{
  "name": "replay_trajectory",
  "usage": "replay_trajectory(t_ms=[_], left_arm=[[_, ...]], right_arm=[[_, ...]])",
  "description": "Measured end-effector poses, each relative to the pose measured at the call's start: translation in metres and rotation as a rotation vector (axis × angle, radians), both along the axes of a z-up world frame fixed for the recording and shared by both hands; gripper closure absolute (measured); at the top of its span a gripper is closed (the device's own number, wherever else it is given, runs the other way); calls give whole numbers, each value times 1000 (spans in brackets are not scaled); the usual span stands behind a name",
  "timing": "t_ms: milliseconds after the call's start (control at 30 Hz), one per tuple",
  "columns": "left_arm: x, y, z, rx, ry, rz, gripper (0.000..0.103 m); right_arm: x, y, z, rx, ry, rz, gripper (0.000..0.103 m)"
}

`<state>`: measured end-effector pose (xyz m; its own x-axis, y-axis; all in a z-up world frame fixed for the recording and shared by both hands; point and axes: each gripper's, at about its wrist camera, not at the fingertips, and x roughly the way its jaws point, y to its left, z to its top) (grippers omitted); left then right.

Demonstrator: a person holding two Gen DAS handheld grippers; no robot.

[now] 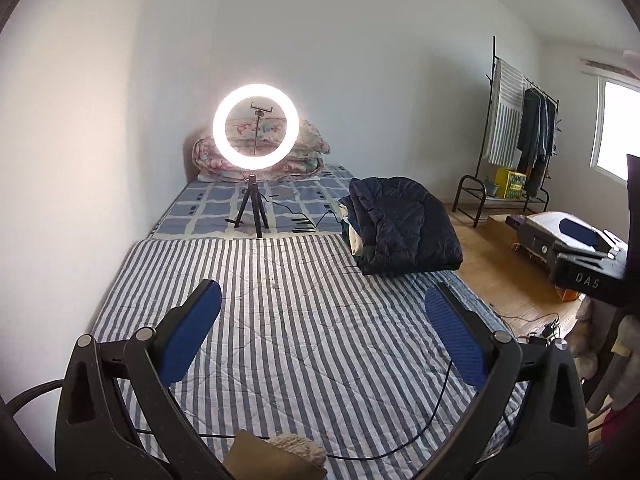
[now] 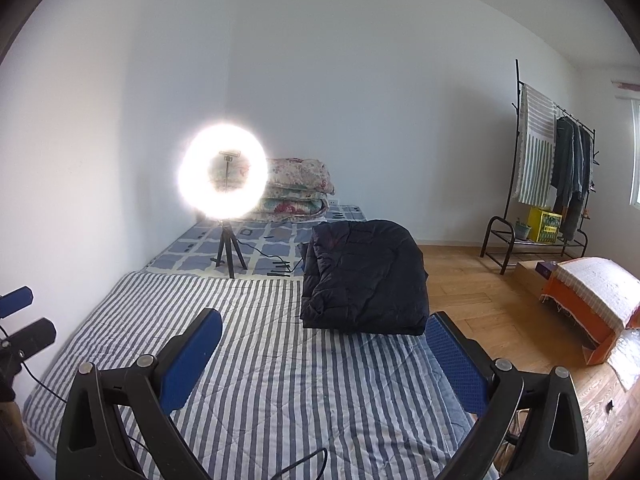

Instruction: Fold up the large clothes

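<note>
A folded dark navy quilted jacket [image 1: 404, 226] lies on top of a pile of clothes at the right edge of the striped quilt [image 1: 300, 320]; it also shows in the right wrist view [image 2: 364, 276]. My left gripper [image 1: 322, 300] is open and empty, held above the quilt, short of the pile. My right gripper [image 2: 324, 326] is open and empty, above the quilt just in front of the jacket. The right gripper also shows at the right edge of the left wrist view [image 1: 580, 256], and the left one at the left edge of the right wrist view [image 2: 20, 320].
A lit ring light on a tripod [image 1: 255, 132] stands mid-bed, its cable running across the quilt. Folded floral bedding [image 1: 260, 160] lies at the wall. A clothes rack [image 2: 556, 184] and an orange box [image 2: 592, 308] stand on the wooden floor to the right.
</note>
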<state>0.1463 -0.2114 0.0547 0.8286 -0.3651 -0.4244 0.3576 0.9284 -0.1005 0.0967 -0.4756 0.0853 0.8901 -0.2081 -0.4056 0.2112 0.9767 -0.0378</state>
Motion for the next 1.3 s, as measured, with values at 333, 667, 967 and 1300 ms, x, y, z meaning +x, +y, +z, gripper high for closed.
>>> replay_trajectory(t_ms=[333,667,967,1300], left_arm=[[2,-3,-22,56,18,17,0],[4,-7,-34,99,25,13,0],[1,-9,-35,105,11,10,0],[-2,-10,-34,105,0,4,0]], right_arm=[[-3,-5,-37,6,52,-18,0],[5,0,-52,-12,72,-27,0],[3,-7,-54,13,62,-43,0],[4,-8,-54,22,66,-46,0]])
